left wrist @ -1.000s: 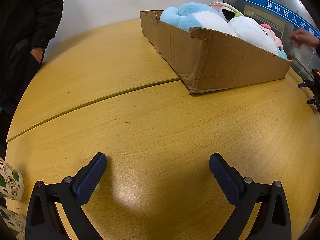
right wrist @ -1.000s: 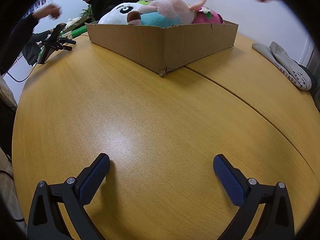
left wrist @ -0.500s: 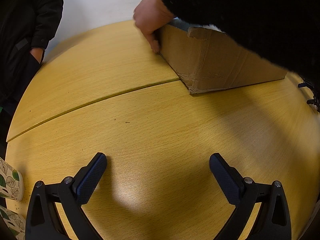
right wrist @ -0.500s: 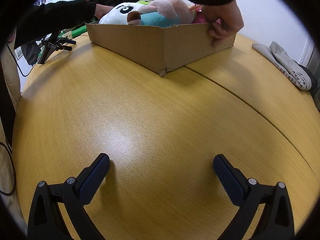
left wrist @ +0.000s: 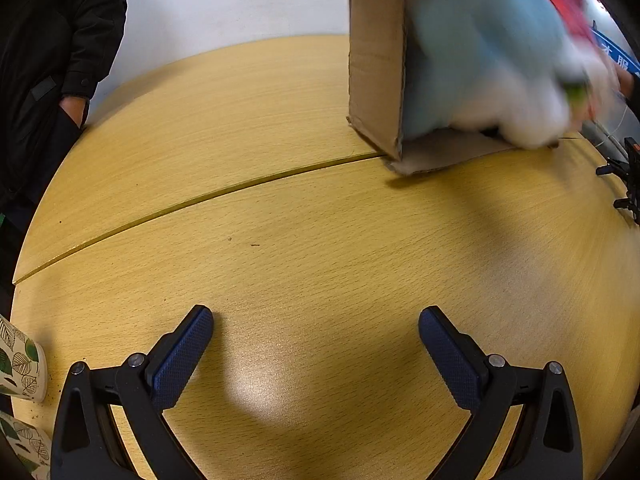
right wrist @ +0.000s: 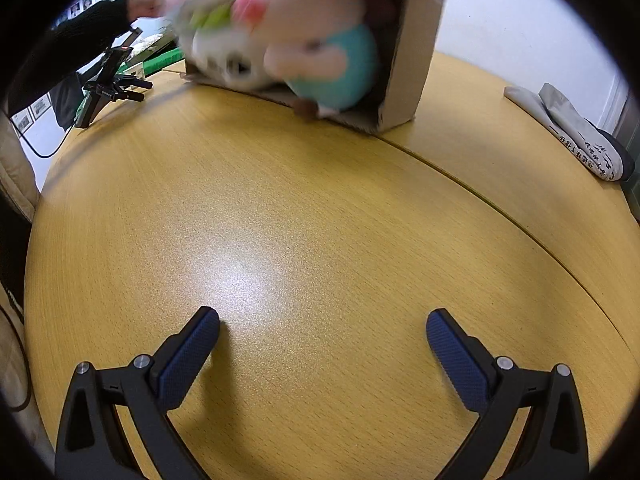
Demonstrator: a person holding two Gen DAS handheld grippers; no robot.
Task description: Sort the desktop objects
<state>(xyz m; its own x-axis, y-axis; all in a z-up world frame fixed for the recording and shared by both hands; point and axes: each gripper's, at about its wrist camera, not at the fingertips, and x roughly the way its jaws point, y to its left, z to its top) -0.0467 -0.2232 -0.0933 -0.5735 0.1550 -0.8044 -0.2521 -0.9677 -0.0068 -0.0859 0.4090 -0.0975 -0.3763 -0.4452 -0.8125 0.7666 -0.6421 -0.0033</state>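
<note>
A cardboard box (left wrist: 376, 76) (right wrist: 412, 60) stands tipped up on its long edge at the far side of the round wooden table (left wrist: 280, 208), held by a person's hands. Blurred plush toys spill out of it: a light blue one (left wrist: 480, 48), a white one (left wrist: 532, 120), and in the right wrist view a teal one (right wrist: 340, 72) and a white-faced one (right wrist: 228, 60). My left gripper (left wrist: 316, 340) is open low over the near table, nothing between its fingers. My right gripper (right wrist: 323, 342) is open too, far from the box.
A person in a dark jacket (left wrist: 48, 60) stands at the table's left edge. Leaf-patterned paper cups (left wrist: 18, 364) sit near my left gripper. A folded grey cloth (right wrist: 576, 136) lies at the right. A small black tripod (right wrist: 108, 84) stands at the far left.
The person's hands have tipped the box up from lying flat, and the plush toys are tumbling out toward the table. Both grippers have stayed still and open.
</note>
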